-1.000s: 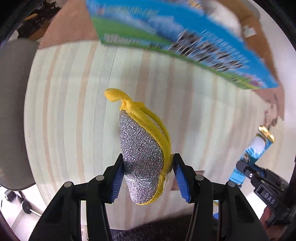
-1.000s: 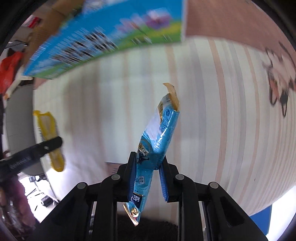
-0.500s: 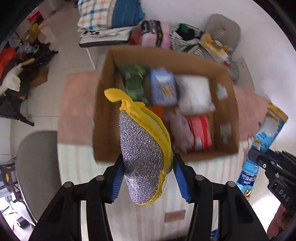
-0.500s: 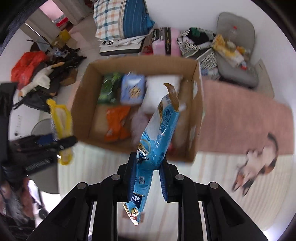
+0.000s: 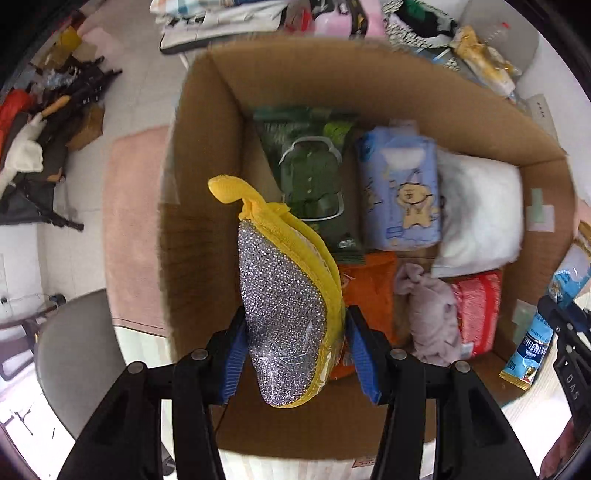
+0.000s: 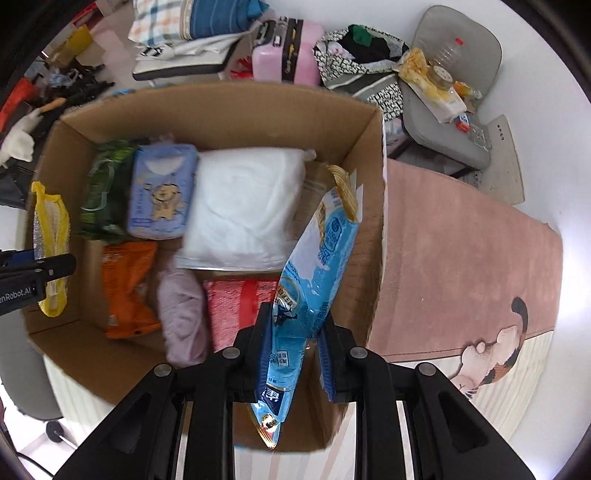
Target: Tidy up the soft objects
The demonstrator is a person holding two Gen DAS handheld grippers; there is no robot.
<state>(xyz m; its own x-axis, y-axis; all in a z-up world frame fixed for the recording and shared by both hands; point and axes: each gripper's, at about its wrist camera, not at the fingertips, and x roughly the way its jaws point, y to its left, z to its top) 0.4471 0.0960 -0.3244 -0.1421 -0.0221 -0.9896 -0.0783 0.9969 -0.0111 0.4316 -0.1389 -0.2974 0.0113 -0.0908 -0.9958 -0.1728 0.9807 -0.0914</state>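
My left gripper (image 5: 293, 350) is shut on a yellow-edged silver scrub sponge (image 5: 284, 302), held over the left part of an open cardboard box (image 5: 207, 155). My right gripper (image 6: 295, 350) is shut on a light blue snack packet (image 6: 314, 273), held over the right part of the same box (image 6: 373, 206). The sponge also shows at the left of the right wrist view (image 6: 50, 236), the packet at the right of the left wrist view (image 5: 535, 339). The box holds a white pillow pack (image 6: 243, 206), a blue tissue pack (image 6: 160, 192), a green pack (image 6: 103, 192), an orange bag (image 6: 125, 291), a pink cloth (image 6: 183, 314) and a red pack (image 6: 236, 306).
The box stands on a pink rug (image 6: 461, 258) beyond a striped tabletop (image 6: 332, 461). A grey chair (image 5: 77, 350) is at the left. Behind the box lie folded bedding (image 6: 192, 33), a pink case (image 6: 284, 55) and a grey seat (image 6: 450, 85) with clutter.
Both grippers have swung from facing the striped tabletop to above the box, then closer over it. Both keep hold of their objects.
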